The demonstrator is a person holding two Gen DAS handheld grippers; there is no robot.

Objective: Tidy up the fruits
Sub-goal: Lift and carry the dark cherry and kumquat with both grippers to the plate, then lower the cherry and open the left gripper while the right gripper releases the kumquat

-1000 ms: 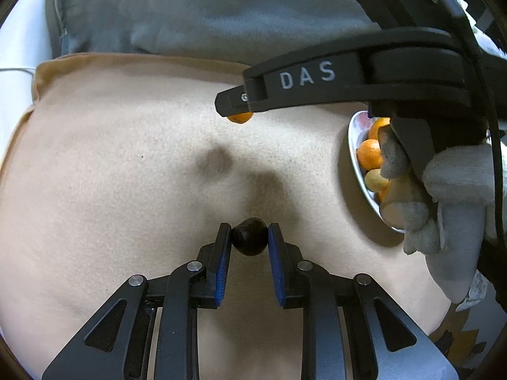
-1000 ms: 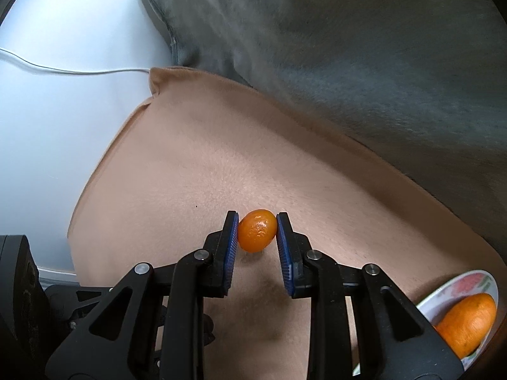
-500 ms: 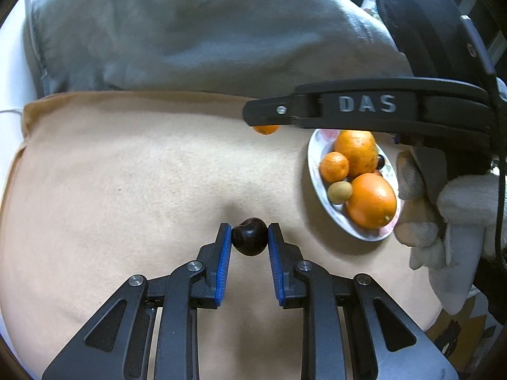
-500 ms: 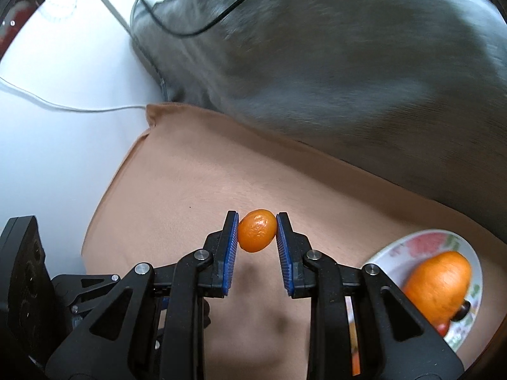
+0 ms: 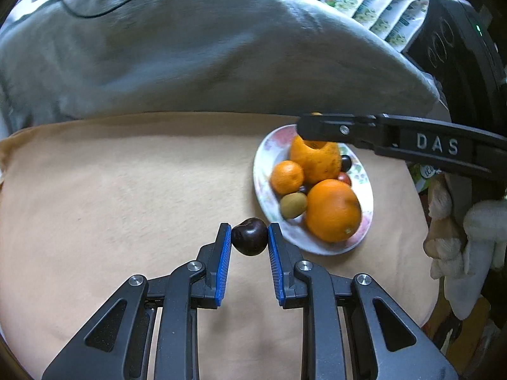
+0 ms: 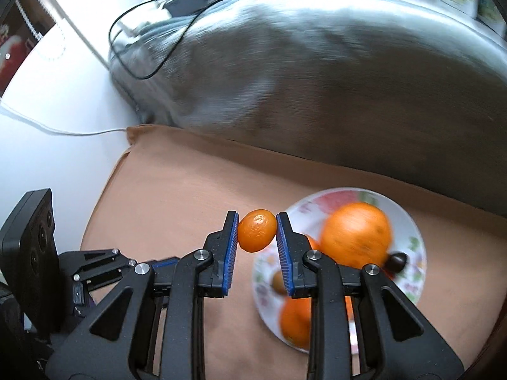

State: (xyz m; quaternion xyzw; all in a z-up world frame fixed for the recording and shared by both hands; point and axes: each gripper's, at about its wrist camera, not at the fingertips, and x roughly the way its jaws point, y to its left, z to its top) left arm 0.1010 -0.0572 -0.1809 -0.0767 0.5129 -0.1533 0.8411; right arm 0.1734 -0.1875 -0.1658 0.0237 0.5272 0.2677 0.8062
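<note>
While oranges (image 5: pixel 332 210) fill the plate (image 5: pixel 261 186), a kiwi (image 5: pixel 293 205) nestles between.

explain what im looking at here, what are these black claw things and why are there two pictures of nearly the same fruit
No robot here: a person holds a pair of black tongs in each hand, and each pair carries a camera looking forward along its two blue-padded fingers. So both pictures show one scene, seen from each hand.

The left-hand view shows the left tongs shut on a dark cherry. The right-hand view shows the right tongs shut on a small orange fruit, perhaps a kumquat.

Below lies a tan cushion with a grey blanket behind it. On the cushion sits a flowered plate of oranges, a kiwi and small dark fruit. The gloved hand at the right edge holds the other tongs.
</note>
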